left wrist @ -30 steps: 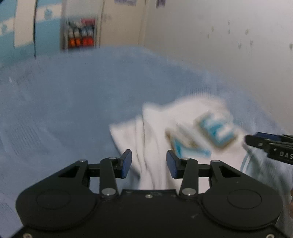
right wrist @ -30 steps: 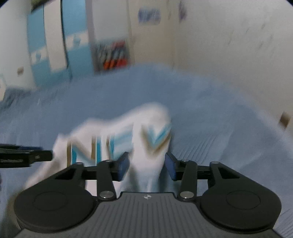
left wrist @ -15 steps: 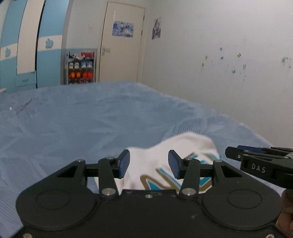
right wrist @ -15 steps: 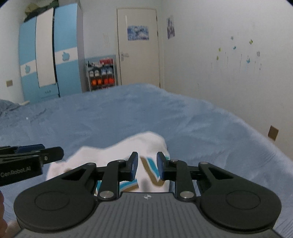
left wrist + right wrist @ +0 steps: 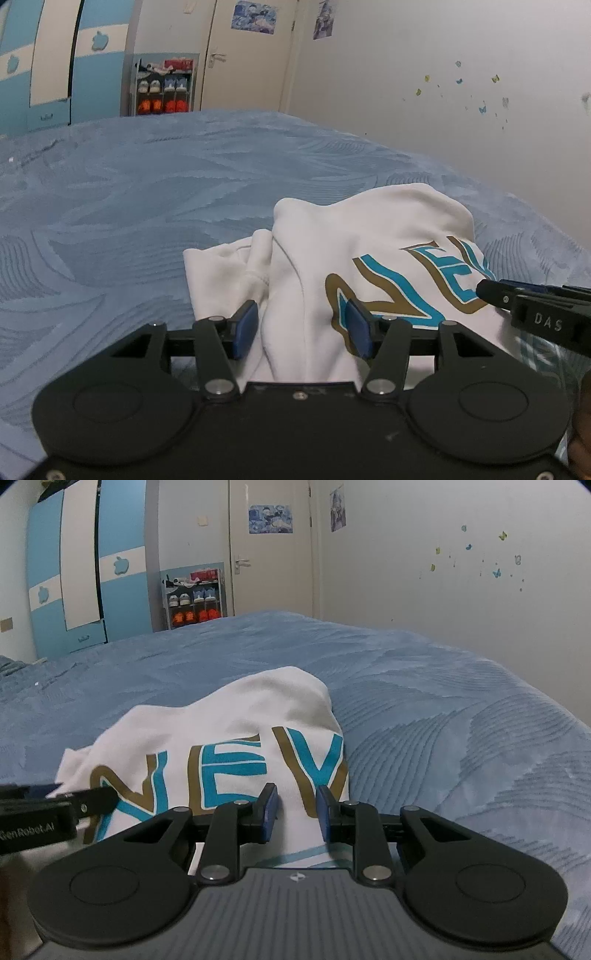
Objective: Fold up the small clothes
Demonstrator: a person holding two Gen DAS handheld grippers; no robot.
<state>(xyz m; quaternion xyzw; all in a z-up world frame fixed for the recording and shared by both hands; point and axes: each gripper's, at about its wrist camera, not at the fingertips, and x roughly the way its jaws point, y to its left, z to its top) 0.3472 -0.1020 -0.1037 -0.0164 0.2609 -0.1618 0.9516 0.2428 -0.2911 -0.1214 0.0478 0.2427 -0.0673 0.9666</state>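
A white sweatshirt (image 5: 369, 236) with teal and gold letters lies bunched on the blue bedspread (image 5: 147, 184). My left gripper (image 5: 301, 328) is open over its near left part, and a ridge of fabric runs between the wide-apart fingers. The right gripper's tip (image 5: 491, 291) shows at the right edge of this view. In the right wrist view the sweatshirt (image 5: 240, 709) fills the middle. My right gripper (image 5: 296, 808) has its fingers drawn in on a fold of white fabric below the letters. The left gripper's tip (image 5: 92, 797) reaches in from the left.
The bedspread (image 5: 443, 720) stretches far ahead and to both sides. A white wall (image 5: 461, 609) borders the bed's right side. A shoe rack (image 5: 162, 88), a door (image 5: 269, 554) and a blue wardrobe (image 5: 74, 572) stand beyond the far end. Pale striped cloth (image 5: 535, 354) lies beneath the sweatshirt.
The right gripper's fingers narrowed from wide apart onto the fabric. Both views tipped up, then came down closer to the sweatshirt, which looks larger now. The left fingers stayed apart.
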